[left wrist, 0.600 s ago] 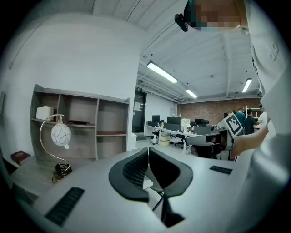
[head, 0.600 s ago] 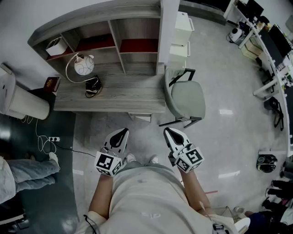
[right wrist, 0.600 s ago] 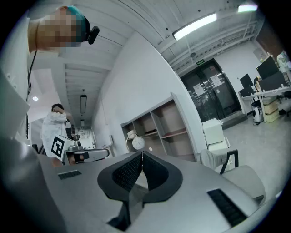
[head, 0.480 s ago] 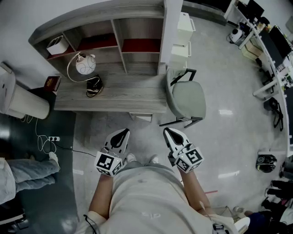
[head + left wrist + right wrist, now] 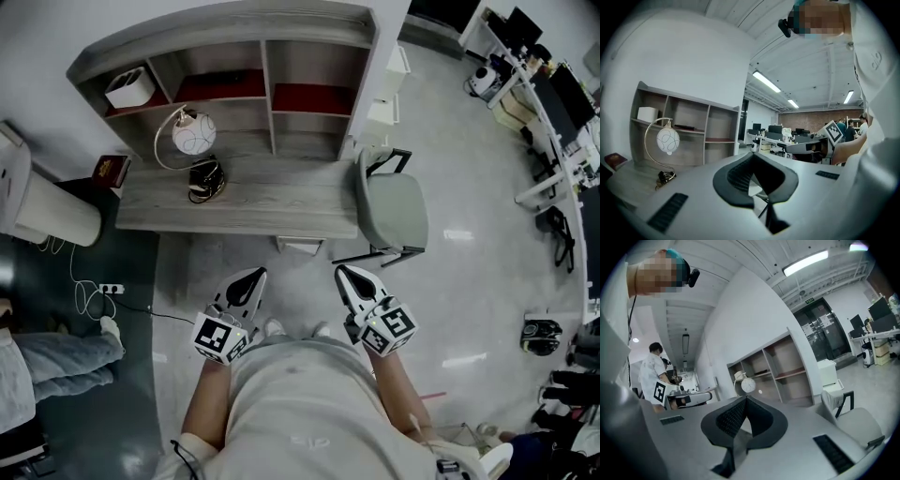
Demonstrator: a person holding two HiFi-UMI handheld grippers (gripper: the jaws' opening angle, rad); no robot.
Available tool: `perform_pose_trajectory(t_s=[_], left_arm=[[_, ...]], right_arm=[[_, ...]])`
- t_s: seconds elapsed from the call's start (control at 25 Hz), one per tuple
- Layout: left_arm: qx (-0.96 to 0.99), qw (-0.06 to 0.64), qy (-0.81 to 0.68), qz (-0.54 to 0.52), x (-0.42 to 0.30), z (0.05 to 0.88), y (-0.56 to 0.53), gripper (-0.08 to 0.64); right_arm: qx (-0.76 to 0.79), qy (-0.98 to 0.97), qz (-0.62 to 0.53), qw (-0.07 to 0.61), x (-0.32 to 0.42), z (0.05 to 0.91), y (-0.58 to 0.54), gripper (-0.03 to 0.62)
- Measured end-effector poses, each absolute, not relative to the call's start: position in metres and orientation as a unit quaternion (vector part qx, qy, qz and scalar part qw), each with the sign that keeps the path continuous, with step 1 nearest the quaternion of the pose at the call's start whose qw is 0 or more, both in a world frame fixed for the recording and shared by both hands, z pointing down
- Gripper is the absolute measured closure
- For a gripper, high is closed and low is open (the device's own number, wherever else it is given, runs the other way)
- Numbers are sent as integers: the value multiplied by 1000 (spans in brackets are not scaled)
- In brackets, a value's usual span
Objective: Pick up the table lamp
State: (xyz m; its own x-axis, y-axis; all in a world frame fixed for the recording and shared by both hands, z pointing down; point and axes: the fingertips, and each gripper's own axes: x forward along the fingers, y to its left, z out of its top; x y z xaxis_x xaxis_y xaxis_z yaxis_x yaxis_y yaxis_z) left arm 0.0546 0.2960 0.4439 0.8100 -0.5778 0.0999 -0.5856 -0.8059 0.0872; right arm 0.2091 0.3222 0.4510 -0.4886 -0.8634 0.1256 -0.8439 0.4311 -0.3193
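The table lamp [image 5: 194, 139] has a white globe shade hung from a curved arc stem over a dark base [image 5: 204, 178]. It stands on the left part of the grey desk [image 5: 281, 202], below the shelf unit. The lamp [image 5: 668, 139] also shows at the left of the left gripper view, and the lamp [image 5: 748, 385] is small and far off in the right gripper view. My left gripper [image 5: 248, 278] and right gripper [image 5: 349, 276] are both shut and hold nothing. They hang close to my body over the floor, well short of the desk.
A grey chair [image 5: 392, 206] stands at the desk's right end. A shelf unit [image 5: 244, 75] with a white box [image 5: 129, 87] rises behind the desk. A small reddish box [image 5: 110, 170] lies at the desk's left edge. A white bin [image 5: 42, 211] and floor cables [image 5: 89, 286] sit at the left.
The desk, lamp and chair have shifted right and slightly down in the head view as my head moved. Both grippers keep their places and stay shut.
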Motion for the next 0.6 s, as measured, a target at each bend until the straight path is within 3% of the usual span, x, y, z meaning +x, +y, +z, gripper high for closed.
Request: perform_pose_trajectory(t_s=[0.6], left_arm=[[946, 105, -305, 33, -57, 468, 244, 545]], right_arm=[[-492, 846, -203, 30, 99, 458, 256, 561]])
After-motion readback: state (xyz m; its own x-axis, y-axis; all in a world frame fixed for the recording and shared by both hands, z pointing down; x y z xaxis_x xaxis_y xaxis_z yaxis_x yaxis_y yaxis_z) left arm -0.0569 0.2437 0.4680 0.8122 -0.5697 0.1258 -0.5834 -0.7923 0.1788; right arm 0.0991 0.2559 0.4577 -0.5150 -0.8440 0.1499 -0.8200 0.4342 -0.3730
